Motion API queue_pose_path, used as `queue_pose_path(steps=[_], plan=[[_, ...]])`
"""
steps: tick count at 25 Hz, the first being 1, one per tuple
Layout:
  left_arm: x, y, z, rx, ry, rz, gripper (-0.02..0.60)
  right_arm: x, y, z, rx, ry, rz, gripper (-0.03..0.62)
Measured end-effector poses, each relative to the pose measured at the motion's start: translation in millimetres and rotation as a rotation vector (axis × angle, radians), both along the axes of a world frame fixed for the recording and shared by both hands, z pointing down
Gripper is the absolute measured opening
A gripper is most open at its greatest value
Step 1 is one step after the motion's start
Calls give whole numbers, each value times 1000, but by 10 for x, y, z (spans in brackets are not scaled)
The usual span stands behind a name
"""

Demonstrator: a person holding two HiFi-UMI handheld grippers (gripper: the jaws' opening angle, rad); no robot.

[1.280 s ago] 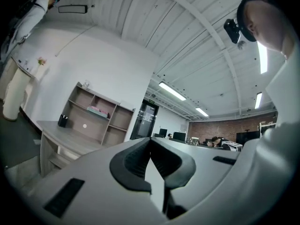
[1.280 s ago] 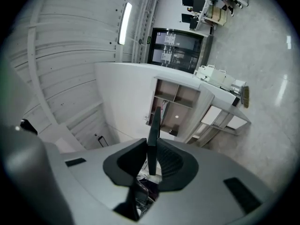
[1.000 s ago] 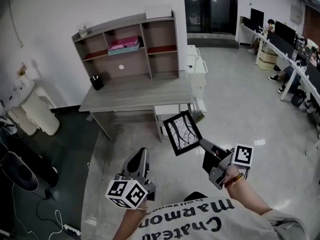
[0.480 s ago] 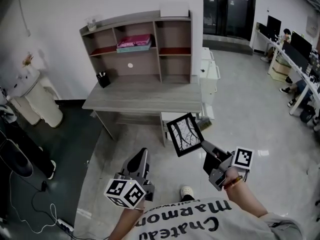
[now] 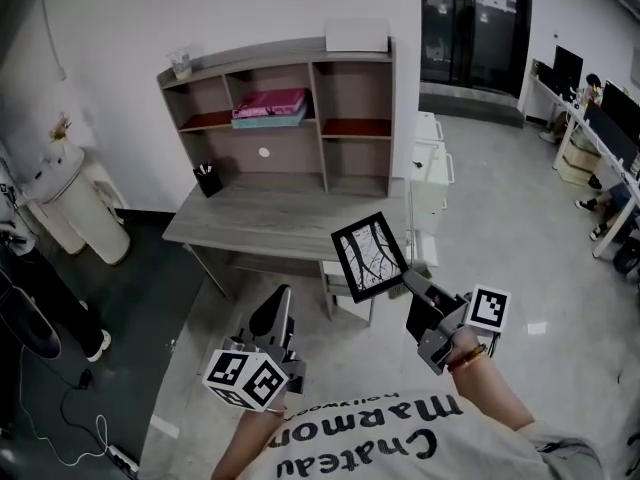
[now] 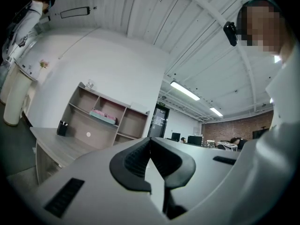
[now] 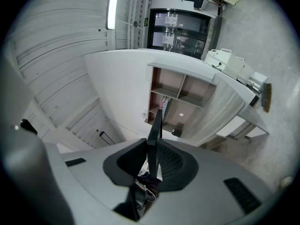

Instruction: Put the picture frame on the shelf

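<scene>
A black picture frame (image 5: 371, 257) with a branch drawing hangs in the air just before the desk's front edge, tilted. My right gripper (image 5: 410, 283) is shut on its lower right corner; in the right gripper view the frame (image 7: 154, 130) shows edge-on between the jaws. My left gripper (image 5: 274, 315) is lower left, over the floor, shut and empty. The wooden shelf unit (image 5: 320, 118) stands on the back of the desk (image 5: 290, 218), with open compartments.
Pink books (image 5: 268, 104) lie in the upper middle compartment. A pen cup (image 5: 207, 180) stands on the desk's left. A white box (image 5: 357, 35) sits on top of the shelf. White drawers (image 5: 428, 173) stand to the right, a white bin (image 5: 85, 213) to the left.
The desk and shelf have come nearer and more central in the head view. The frame has risen a little and moved toward the desk in my right gripper. The left gripper stays low.
</scene>
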State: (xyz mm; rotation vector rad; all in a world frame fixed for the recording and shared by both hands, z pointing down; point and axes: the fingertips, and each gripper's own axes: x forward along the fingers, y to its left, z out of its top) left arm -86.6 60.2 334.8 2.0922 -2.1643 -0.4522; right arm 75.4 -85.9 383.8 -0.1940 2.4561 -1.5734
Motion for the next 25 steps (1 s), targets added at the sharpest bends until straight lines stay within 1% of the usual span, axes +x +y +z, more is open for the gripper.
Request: queue_pose_path(steps=[4, 9, 15, 20, 25], plan=[[-12, -303, -62, 13, 5, -17, 17, -35, -332, -142, 33, -20, -18, 77], [20, -533, -64, 22, 1, -45, 17, -43, -625, -191, 58, -38, -38, 75], [73, -686, 83, -35, 3, -47, 17, -8, -763, 37, -4, -24, -39, 77], [126, -831, 197, -55, 12, -21, 17, 62, -868, 216, -33, 4, -17, 77], [95, -1045, 252, -73, 28, 3, 17, 92, -1004, 227, -46, 2, 3, 75]])
